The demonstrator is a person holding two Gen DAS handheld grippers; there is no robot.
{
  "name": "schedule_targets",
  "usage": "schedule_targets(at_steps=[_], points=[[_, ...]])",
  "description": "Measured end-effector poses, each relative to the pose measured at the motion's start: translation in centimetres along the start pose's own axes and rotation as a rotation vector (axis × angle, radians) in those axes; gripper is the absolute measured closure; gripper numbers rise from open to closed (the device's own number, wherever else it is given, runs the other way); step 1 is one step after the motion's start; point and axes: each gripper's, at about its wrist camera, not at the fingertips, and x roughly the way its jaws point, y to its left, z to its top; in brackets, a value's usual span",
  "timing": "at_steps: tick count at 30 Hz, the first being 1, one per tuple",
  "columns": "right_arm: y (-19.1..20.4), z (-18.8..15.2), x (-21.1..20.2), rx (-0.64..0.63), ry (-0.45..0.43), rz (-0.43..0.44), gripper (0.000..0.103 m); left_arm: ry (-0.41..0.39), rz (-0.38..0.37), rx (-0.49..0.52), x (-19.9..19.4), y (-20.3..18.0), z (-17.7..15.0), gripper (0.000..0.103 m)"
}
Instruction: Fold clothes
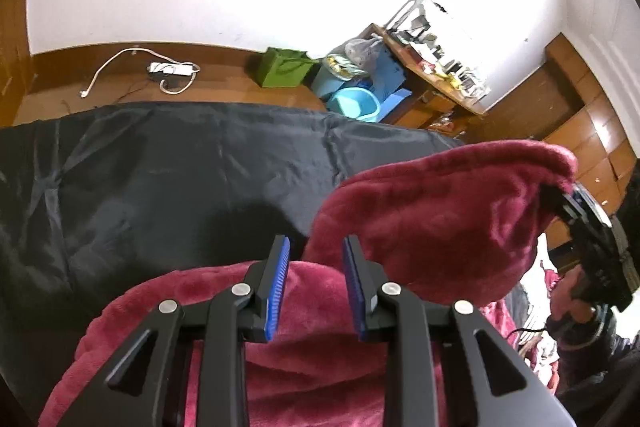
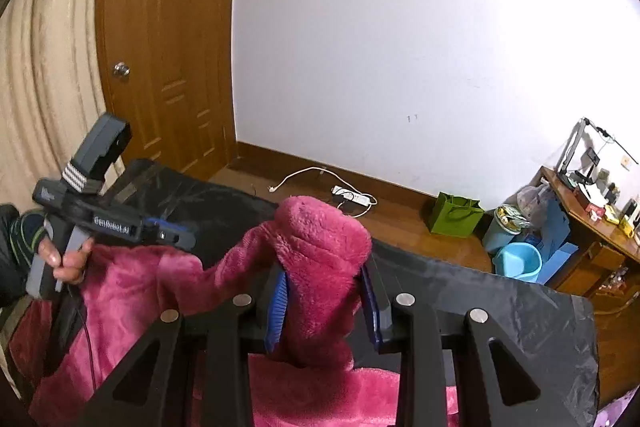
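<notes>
Fleece garment [image 1: 420, 227], dark red/pink plush, lies bunched on the near part of the black-covered surface [image 1: 160, 167], with one section lifted up off it.

Right tool [image 2: 326, 303]: clenched on a thick fold of the fleece; fabric fills the gap between the blue pads and bulges over the top. In the left wrist view the same tool [image 1: 560, 199] sits at the right edge, biting the raised end of the fold, with a hand [image 1: 568, 303] on its grip.

Left tool [image 1: 316, 287]: released, blue pads spread apart with nothing between them, hanging just above the flat part of the garment. In the right wrist view it [image 2: 176, 233] is at the left, held in a hand [image 2: 60, 259], a thin black cable hanging below it.

The raised fold stands between the two tools and hides part of the cover behind it. Cover is wrinkled black sheeting.

Surroundings, all well off the surface on the wood floor:
- white power strip [image 1: 172, 69] with coiled cord, near the wall
- green bag [image 1: 284, 67]
- blue buckets [image 1: 352, 103] just beside the bag, one stuffed with packets
- cluttered wooden desk [image 2: 592, 223] to the right, wire-frame thing on top
- wooden door [image 2: 164, 39] with a metal knob, left of the white wall
- light curtain at far left in the right wrist view
</notes>
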Motion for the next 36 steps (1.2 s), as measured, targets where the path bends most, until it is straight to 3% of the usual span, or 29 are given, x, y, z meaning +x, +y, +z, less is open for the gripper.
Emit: schedule_targets(at_steps=[2, 3, 4, 7, 14, 18, 19, 21, 23, 24, 26, 30, 32, 36], points=[[0.5, -0.1, -0.4, -0.012, -0.006, 0.0, 0.069, 0.026, 0.002, -0.042, 0.6, 1.0, 0.3, 0.054], [0.8, -0.2, -0.7, -0.026, -0.008, -0.003, 0.069, 0.035, -0.026, -0.078, 1.0, 1.7, 0.6, 0.035], [1.3, -0.4, -0.9, -0.043, -0.01, -0.008, 0.069, 0.043, -0.061, -0.118, 1.3, 2.4, 1.0, 0.023], [2.3, -0.6, -1.8, -0.087, -0.019, -0.018, 0.069, 0.079, -0.166, -0.199, 2.5, 3.8, 2.1, 0.023], [2.5, -0.5, -3.0, -0.097, -0.04, -0.022, 0.069, 0.246, -0.384, -0.1, 7.0, 1.8, 3.8, 0.023], [2.2, -0.6, -3.3, -0.077, -0.037, -0.023, 0.069, 0.282, -0.455, -0.068, 8.2, 0.9, 3.5, 0.023], [2.1, -0.7, -3.3, -0.075, -0.035, -0.027, 0.069, 0.277, -0.45, -0.064, 8.1, 0.8, 3.4, 0.024], [2.0, -0.8, -3.1, -0.07, -0.029, -0.035, 0.069, 0.267, -0.441, -0.058, 7.8, 0.6, 3.3, 0.035], [1.7, -0.9, -2.8, -0.059, -0.025, -0.043, 0.069, 0.256, -0.432, -0.051, 7.5, 0.4, 3.2, 0.075], [1.5, -0.9, -2.6, -0.053, -0.025, -0.049, 0.069, 0.251, -0.427, -0.048, 7.4, 0.3, 3.2, 0.081], [0.8, -0.7, -1.7, -0.041, -0.026, -0.065, 0.069, 0.202, -0.385, -0.056, 6.5, 0.4, 3.3, 0.085], [-0.5, -0.3, 1.9, -0.021, -0.02, -0.115, 0.069, -0.068, -0.17, -0.074, 1.7, 0.4, 4.4, 0.086], [-1.1, 0.1, 3.9, -0.002, -0.018, -0.137, 0.069, -0.114, -0.111, -0.074, 0.8, 0.3, 4.7, 0.086], [-2.7, 1.2, 7.9, 0.043, -0.015, -0.199, 0.069, -0.124, 0.011, -0.106, 1.6, 1.2, 4.4, 0.087]])
